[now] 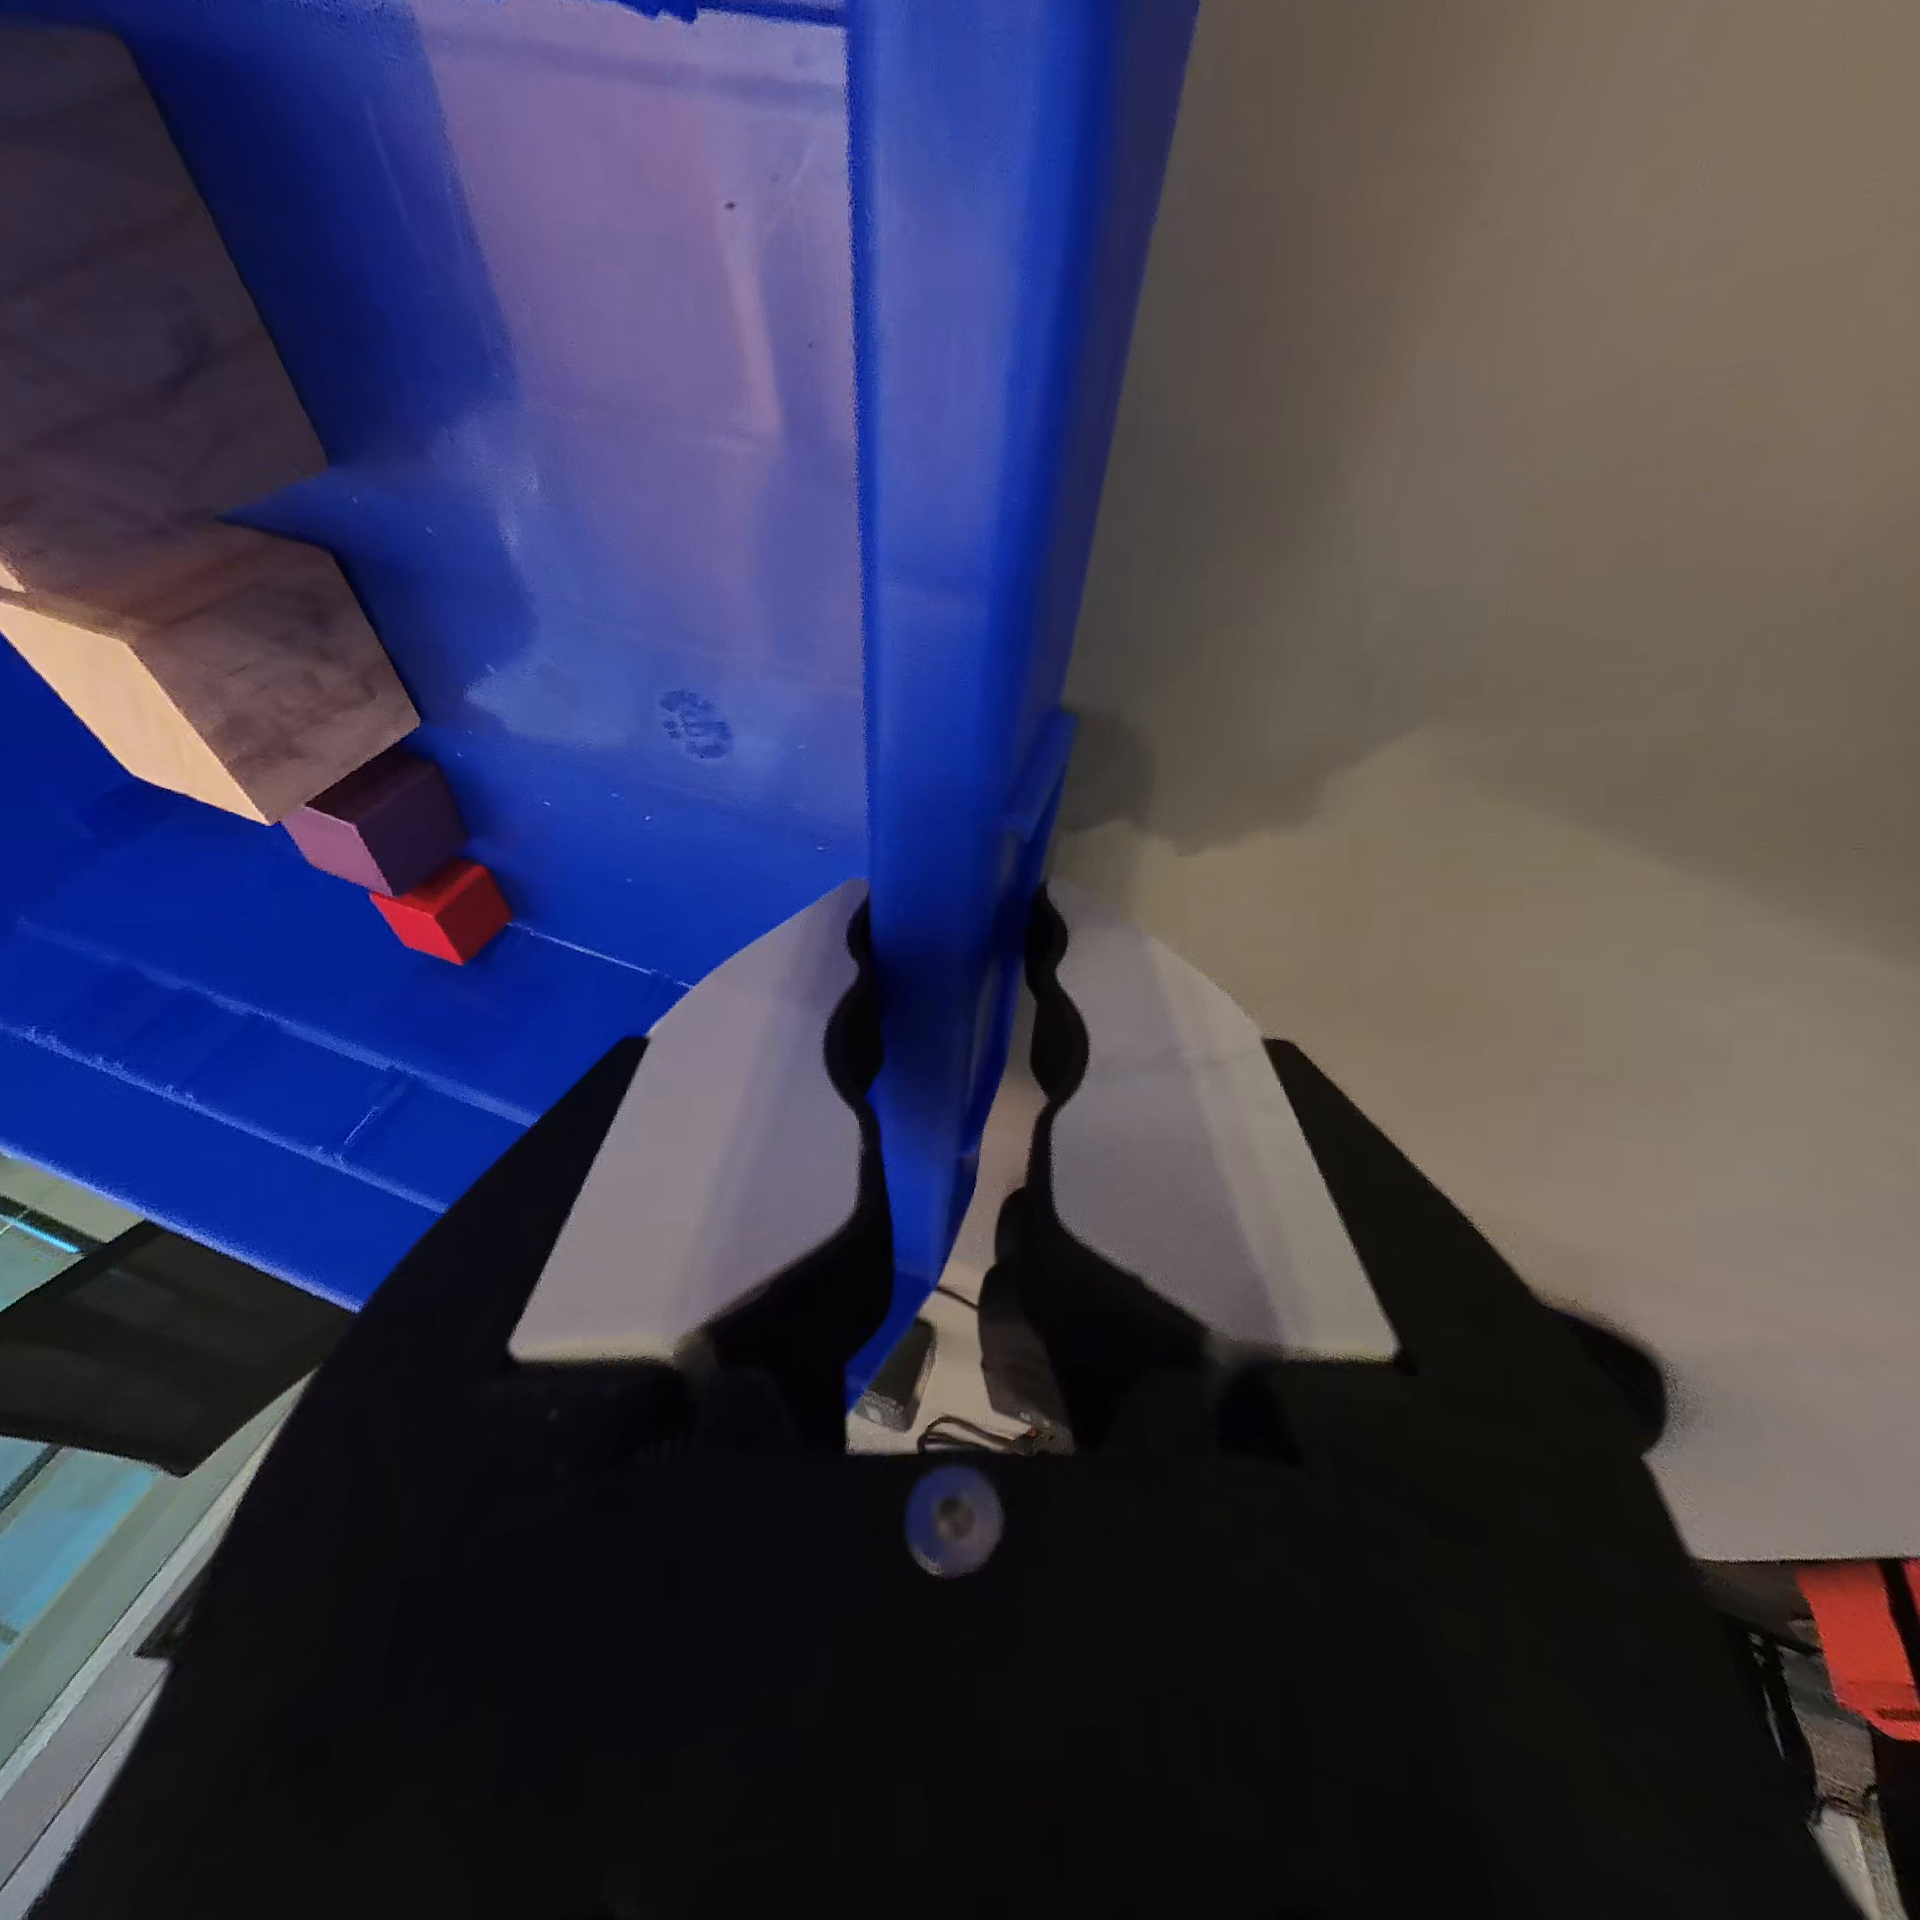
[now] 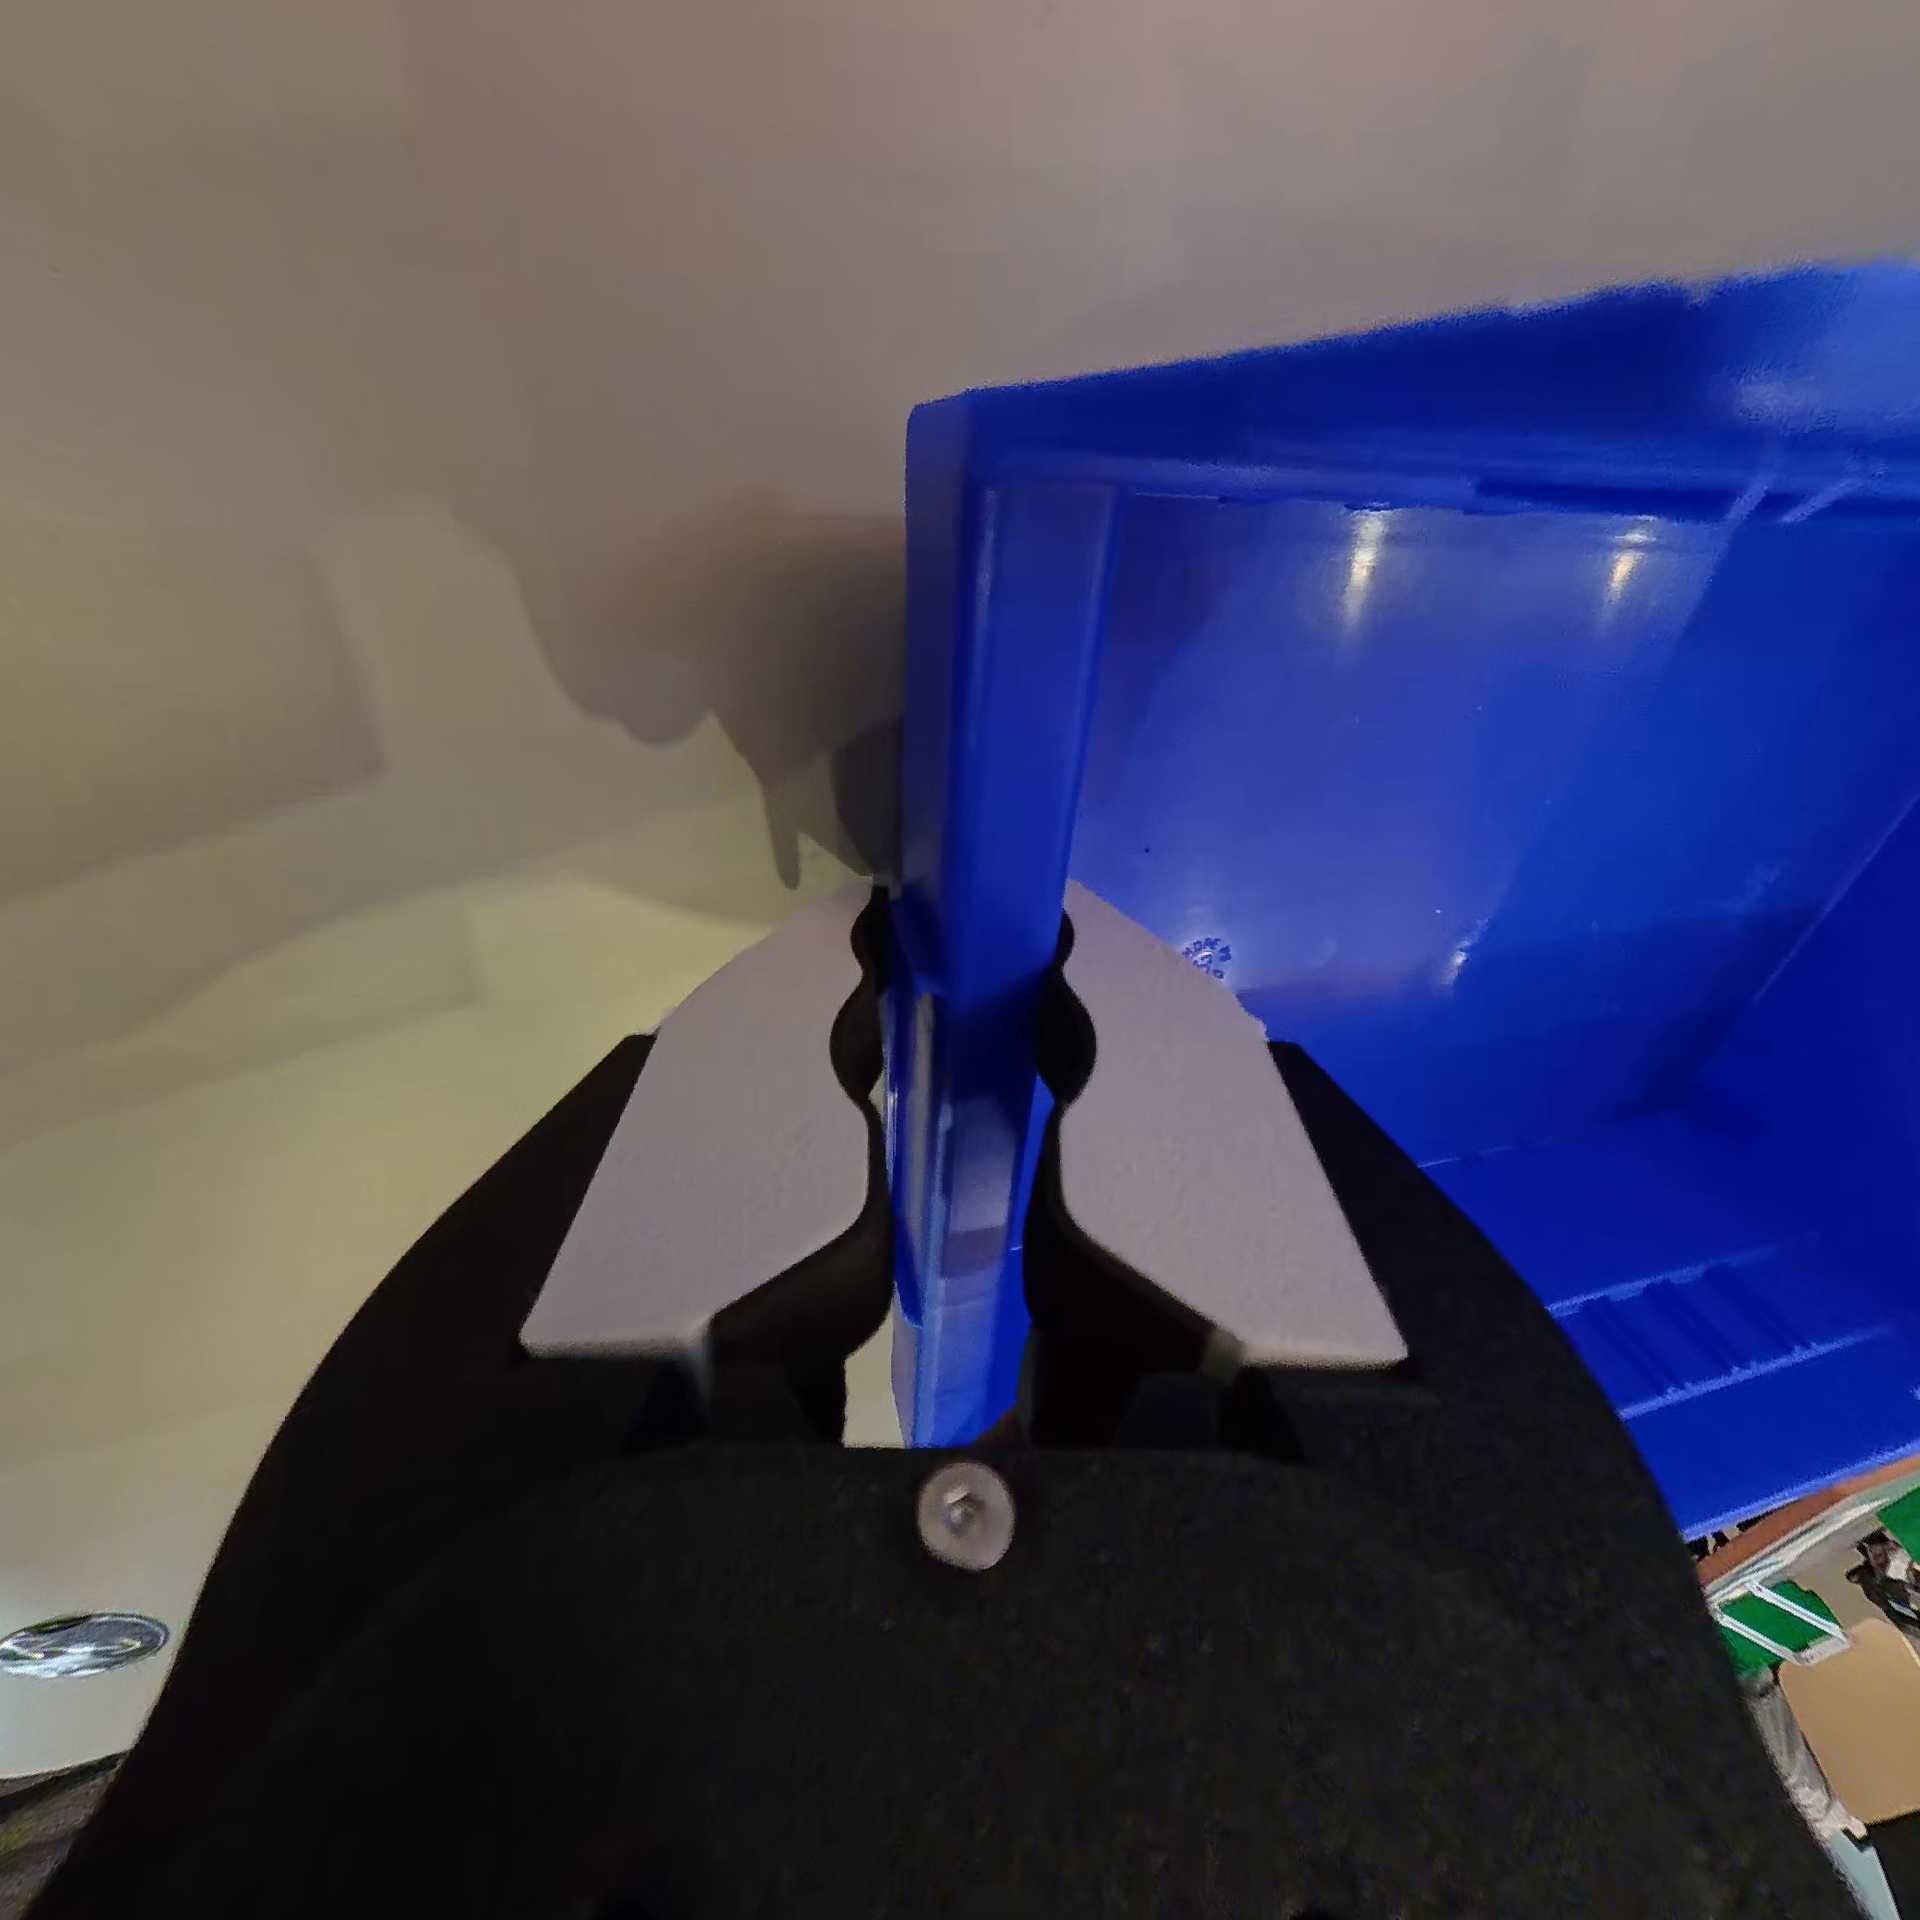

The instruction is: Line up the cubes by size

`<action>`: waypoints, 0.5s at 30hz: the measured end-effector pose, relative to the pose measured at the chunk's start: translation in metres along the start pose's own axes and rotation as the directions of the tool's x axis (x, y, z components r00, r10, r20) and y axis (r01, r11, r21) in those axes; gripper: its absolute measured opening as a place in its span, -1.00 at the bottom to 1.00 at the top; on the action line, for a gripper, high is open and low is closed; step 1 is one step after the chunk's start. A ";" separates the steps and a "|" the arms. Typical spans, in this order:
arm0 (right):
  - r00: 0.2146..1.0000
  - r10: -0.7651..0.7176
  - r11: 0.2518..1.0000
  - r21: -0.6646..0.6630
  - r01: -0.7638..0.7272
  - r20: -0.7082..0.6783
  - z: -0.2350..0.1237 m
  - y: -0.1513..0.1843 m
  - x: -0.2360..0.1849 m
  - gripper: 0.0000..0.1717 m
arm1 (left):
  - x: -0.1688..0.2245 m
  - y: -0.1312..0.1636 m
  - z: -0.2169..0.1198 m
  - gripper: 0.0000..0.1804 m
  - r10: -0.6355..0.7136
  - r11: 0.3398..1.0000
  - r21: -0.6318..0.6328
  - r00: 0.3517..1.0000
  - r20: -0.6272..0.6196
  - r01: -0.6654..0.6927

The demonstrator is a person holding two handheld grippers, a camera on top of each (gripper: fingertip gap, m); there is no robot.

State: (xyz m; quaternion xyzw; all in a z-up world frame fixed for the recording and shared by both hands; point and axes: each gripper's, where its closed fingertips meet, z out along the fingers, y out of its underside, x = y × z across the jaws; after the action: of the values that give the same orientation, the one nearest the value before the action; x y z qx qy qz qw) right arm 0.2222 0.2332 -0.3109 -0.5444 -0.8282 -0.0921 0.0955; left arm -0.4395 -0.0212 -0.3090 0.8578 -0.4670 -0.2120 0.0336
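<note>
The blue plastic bin [image 1: 665, 436] looks tipped up, its wall clamped on one side by the left claw [image 1: 951, 997] and on the other by the right claw [image 2: 961, 997]. Inside, the big wooden cube [image 1: 125, 343], a smaller wooden cube [image 1: 229, 675], a purple cube [image 1: 379, 821] and a red cube [image 1: 447, 912] crowd one corner. Tilt further and they may tumble out scattered, perhaps off the pale tabletop [image 1: 1507, 623].

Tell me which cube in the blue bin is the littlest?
The red cube. It sits at the end of the row, beside the bigger purple cube.
</note>
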 end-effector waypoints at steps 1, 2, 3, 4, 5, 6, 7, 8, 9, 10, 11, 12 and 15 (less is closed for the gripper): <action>1.000 0.002 1.000 -0.001 -0.002 0.000 0.000 0.001 0.002 -0.71 | -0.002 0.002 0.001 -0.72 0.002 1.000 -0.005 1.000 0.004 -0.002; 1.000 0.003 1.000 -0.003 -0.003 0.001 0.001 0.002 0.004 -0.70 | -0.003 0.004 0.002 -0.72 0.005 1.000 -0.005 1.000 0.007 -0.005; 1.000 0.004 1.000 -0.007 -0.004 0.000 0.001 0.004 0.006 -0.70 | -0.004 0.005 0.003 -0.72 0.005 1.000 -0.002 1.000 0.007 -0.005; 1.000 0.005 1.000 -0.011 -0.005 0.000 0.002 0.005 0.008 -0.70 | -0.005 0.006 0.004 -0.72 0.003 1.000 0.000 1.000 0.007 -0.003; 1.000 0.006 1.000 -0.014 -0.006 0.000 0.002 0.006 0.010 -0.70 | -0.007 0.008 0.005 -0.72 0.004 1.000 -0.002 1.000 0.009 -0.004; 1.000 0.007 1.000 -0.016 -0.007 0.001 0.003 0.007 0.012 -0.70 | -0.008 0.010 0.006 -0.72 0.004 1.000 -0.009 1.000 0.011 -0.004; 1.000 0.007 1.000 -0.016 -0.007 0.001 0.003 0.008 0.014 -0.70 | -0.010 0.012 0.007 -0.72 0.006 1.000 -0.016 1.000 0.013 -0.006; 1.000 0.007 1.000 -0.019 -0.007 -0.001 0.004 0.009 0.016 -0.71 | -0.011 0.014 0.008 -0.72 0.007 1.000 -0.021 1.000 0.014 -0.007; 1.000 0.010 1.000 -0.021 -0.010 -0.001 0.004 0.011 0.018 -0.70 | -0.012 0.015 0.008 -0.72 0.005 1.000 -0.024 1.000 0.014 -0.005; 1.000 0.012 1.000 -0.022 -0.012 -0.001 0.005 0.012 0.020 -0.70 | -0.012 0.015 0.009 -0.72 0.005 1.000 -0.026 1.000 0.012 -0.004; 1.000 0.014 1.000 -0.022 -0.014 -0.002 0.005 0.013 0.022 -0.70 | -0.013 0.016 0.009 -0.72 0.006 1.000 -0.027 1.000 0.012 -0.005; 1.000 0.016 1.000 -0.023 -0.016 -0.004 0.006 0.014 0.025 -0.70 | -0.014 0.016 0.010 -0.71 0.005 1.000 -0.030 1.000 0.014 -0.005; 1.000 0.019 0.999 -0.029 -0.019 -0.007 0.008 0.017 0.032 -0.70 | -0.017 0.018 0.011 -0.71 0.003 0.999 -0.036 1.000 0.018 -0.002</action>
State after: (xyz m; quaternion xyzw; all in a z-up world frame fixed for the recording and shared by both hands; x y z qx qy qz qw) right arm 0.2254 0.2702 -0.3093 -0.5531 -0.8214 -0.1050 0.0913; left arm -0.4658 -0.0162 -0.3091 0.8545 -0.4646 -0.2281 0.0451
